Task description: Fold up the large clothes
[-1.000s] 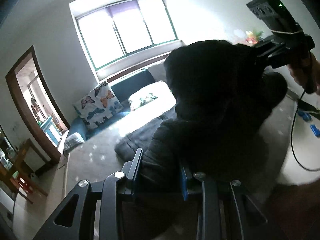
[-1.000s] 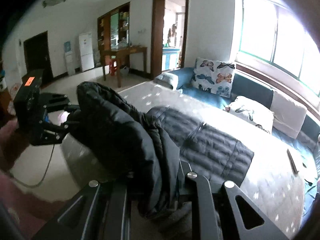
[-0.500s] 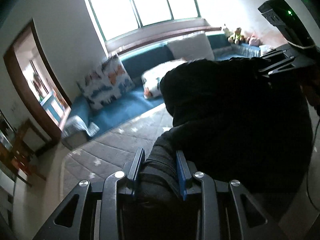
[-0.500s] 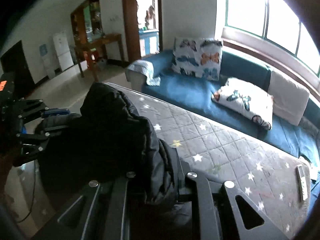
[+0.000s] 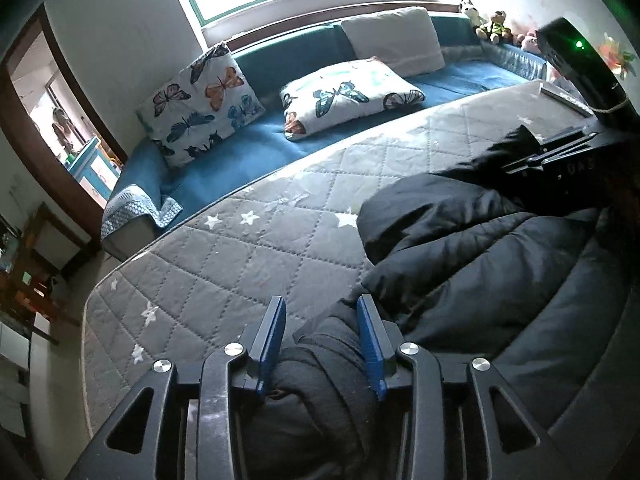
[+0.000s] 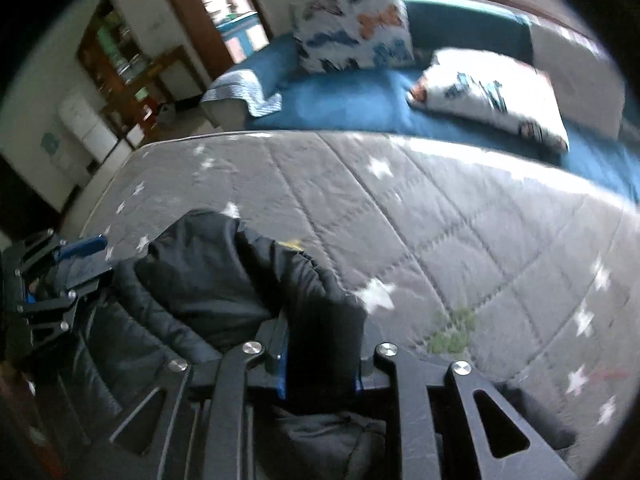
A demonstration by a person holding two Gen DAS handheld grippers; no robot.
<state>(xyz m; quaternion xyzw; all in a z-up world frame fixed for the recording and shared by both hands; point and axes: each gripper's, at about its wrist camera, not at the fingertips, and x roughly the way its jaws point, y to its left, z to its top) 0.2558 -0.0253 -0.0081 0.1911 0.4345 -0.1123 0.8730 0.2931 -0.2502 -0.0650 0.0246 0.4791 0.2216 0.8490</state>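
Note:
A black puffer jacket (image 5: 480, 248) lies bunched on the near edge of the grey star-quilted mattress (image 5: 248, 248). My left gripper (image 5: 322, 320) is shut on a thick fold of it at the jacket's left end. My right gripper (image 6: 320, 344) is shut on another fold of the jacket (image 6: 208, 272) at its right end. Each gripper shows in the other's view: the right one (image 5: 560, 152) at upper right, the left one (image 6: 68, 264) at far left. The jacket's lower part is hidden under the grippers.
A blue sofa (image 5: 248, 160) runs along the mattress's far side under the window, with two butterfly pillows (image 5: 200, 108) and a white cushion (image 5: 396, 40). A flat remote-like object (image 5: 564, 98) lies at the mattress's far right. A doorway (image 6: 224, 4) and wooden furniture stand at left.
Both grippers have come down with the jacket from head height to the mattress. The jacket now rests folded over on the quilt, no longer hanging.

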